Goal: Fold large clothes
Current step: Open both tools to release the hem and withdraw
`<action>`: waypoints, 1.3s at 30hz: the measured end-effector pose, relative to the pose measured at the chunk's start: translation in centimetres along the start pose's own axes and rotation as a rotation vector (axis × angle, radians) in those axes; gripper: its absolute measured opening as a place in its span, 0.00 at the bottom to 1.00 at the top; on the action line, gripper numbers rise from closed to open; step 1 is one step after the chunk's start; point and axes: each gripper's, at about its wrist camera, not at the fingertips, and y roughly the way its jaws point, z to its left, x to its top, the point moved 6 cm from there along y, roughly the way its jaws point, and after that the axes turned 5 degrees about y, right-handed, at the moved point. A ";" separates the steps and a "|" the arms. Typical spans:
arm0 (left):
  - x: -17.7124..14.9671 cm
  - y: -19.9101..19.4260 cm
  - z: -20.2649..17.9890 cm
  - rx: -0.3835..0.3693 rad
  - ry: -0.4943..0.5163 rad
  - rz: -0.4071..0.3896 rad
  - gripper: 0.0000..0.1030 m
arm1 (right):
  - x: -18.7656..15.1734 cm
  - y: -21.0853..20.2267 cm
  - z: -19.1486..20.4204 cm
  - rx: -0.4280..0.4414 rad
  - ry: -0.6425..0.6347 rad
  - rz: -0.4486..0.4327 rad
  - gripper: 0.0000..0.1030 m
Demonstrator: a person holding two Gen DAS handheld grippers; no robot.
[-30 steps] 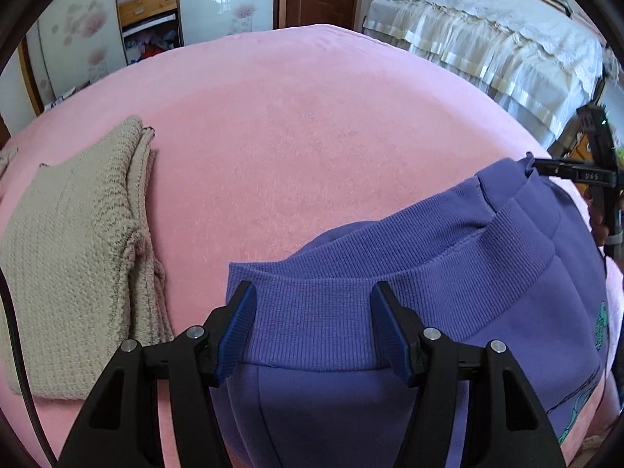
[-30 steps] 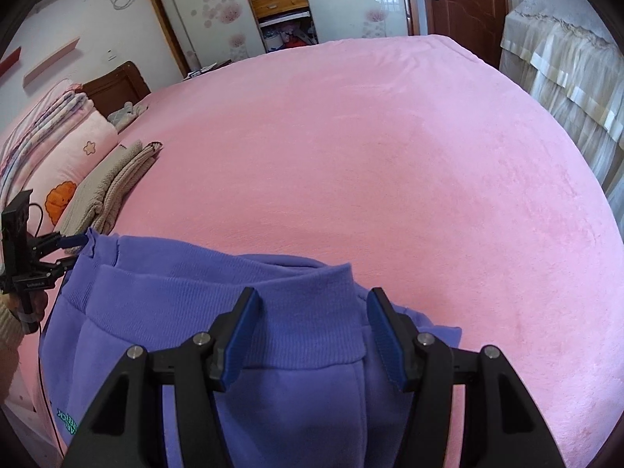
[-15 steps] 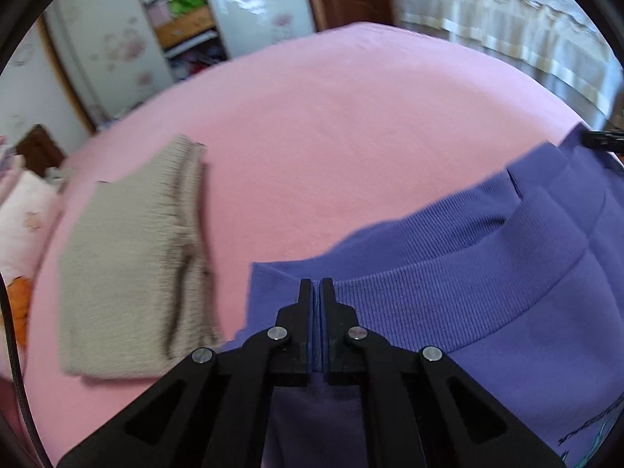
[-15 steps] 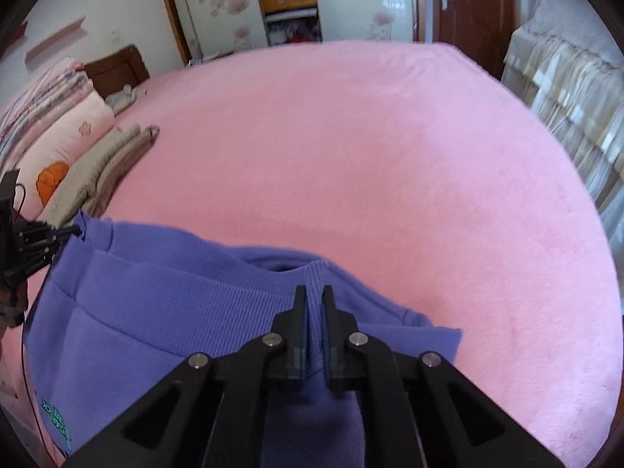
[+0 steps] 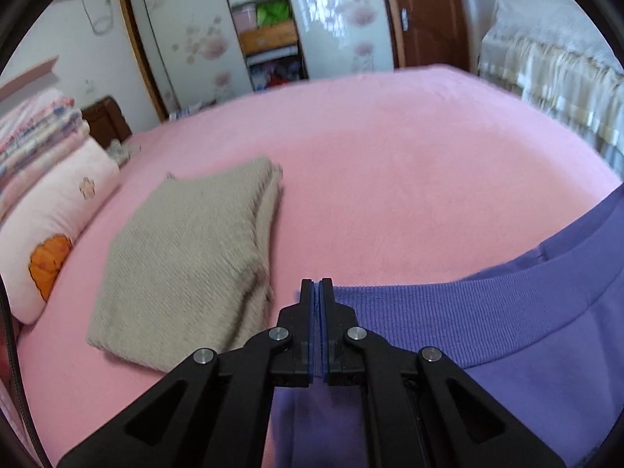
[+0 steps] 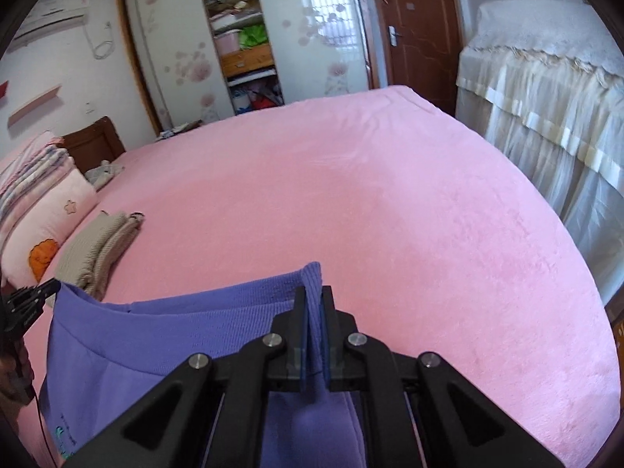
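A purple sweatshirt (image 5: 487,335) with a ribbed hem hangs between my two grippers over the pink bed. My left gripper (image 5: 316,286) is shut on the left corner of the ribbed hem, the fabric running off to the right. My right gripper (image 6: 313,292) is shut on the other end of the hem (image 6: 312,277), a fold of rib pinched upright between the blue pads. In the right wrist view the left gripper (image 6: 39,292) shows at the far left edge, holding the purple sweatshirt (image 6: 156,343) by its corner.
A folded beige knit sweater (image 5: 187,257) lies on the pink bedspread (image 5: 390,179) to the left, also seen as the beige sweater (image 6: 97,249). Pillows and folded quilts (image 5: 46,202) are stacked at the far left. A draped second bed (image 6: 546,117) stands to the right, a wardrobe and a door behind.
Both grippers closed on the ribbed hem of the purple sweatshirt, one at each end. Both views have since tilted up and the hem has lifted off the bed.
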 end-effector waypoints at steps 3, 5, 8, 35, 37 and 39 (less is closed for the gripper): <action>-1.5 3.5 -0.4 0.061 0.005 0.082 0.00 | -1.4 3.3 -0.7 -0.079 -0.012 0.079 0.04; -3.1 5.6 0.5 0.072 -0.037 0.153 0.00 | -2.6 5.0 -1.4 -0.114 -0.013 0.121 0.04; -4.1 6.4 1.7 0.063 -0.088 0.164 0.00 | -4.1 6.7 -1.6 -0.135 -0.019 0.161 0.04; -5.1 -11.8 -12.5 -0.379 -0.205 0.092 0.31 | -10.6 -8.5 14.6 0.046 -0.217 0.059 0.33; -6.4 -10.3 -14.2 -0.389 -0.207 0.145 0.18 | -13.2 -7.4 15.2 0.051 -0.210 0.101 0.31; -7.6 -9.0 -15.0 -0.356 -0.207 0.158 0.18 | -14.9 -5.6 14.3 0.019 -0.184 0.139 0.30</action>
